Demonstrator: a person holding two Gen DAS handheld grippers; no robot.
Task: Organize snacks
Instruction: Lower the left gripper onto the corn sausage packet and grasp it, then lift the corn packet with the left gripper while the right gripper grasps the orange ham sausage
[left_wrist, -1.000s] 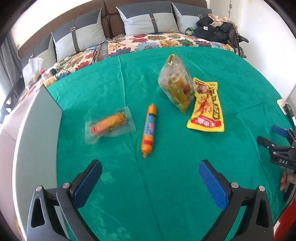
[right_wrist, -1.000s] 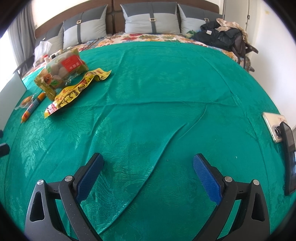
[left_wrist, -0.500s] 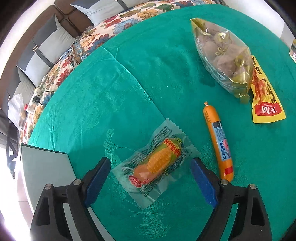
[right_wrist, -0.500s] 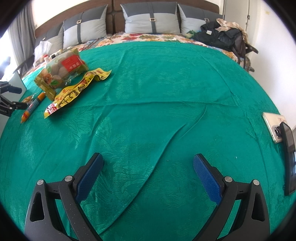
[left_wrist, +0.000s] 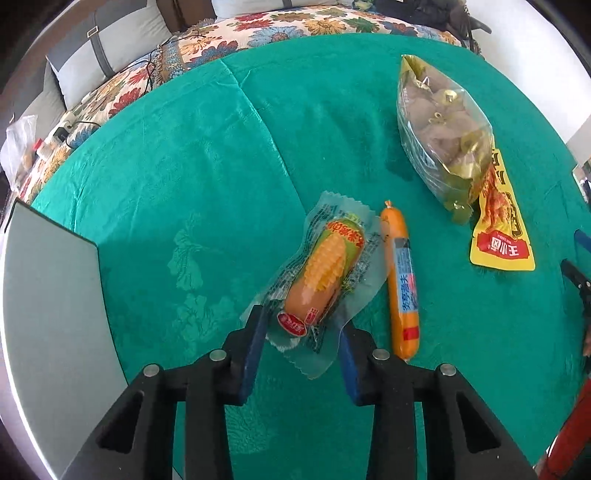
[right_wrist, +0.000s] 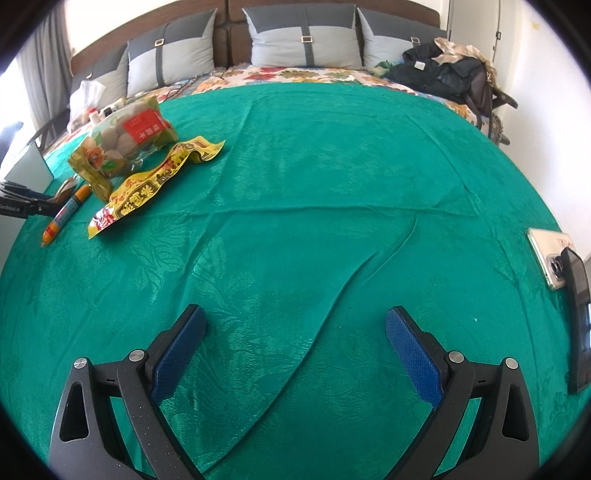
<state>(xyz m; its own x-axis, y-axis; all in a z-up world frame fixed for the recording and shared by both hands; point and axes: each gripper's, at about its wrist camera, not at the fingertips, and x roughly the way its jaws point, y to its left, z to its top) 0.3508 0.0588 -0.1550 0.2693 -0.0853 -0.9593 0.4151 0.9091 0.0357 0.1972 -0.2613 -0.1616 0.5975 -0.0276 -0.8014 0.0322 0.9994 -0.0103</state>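
Left wrist: two sausages (left_wrist: 400, 280), two bags (left_wrist: 443, 140)

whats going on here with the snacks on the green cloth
A person is sorting snacks with two handheld grippers. The left gripper has just been closing around the near end of the corn sausage packet, which sits between its blue pads on the green cloth. The orange sausage stick lies right beside it; the clear bag of snacks and yellow packet lie farther off. The right gripper hangs open over bare cloth, holding nothing.
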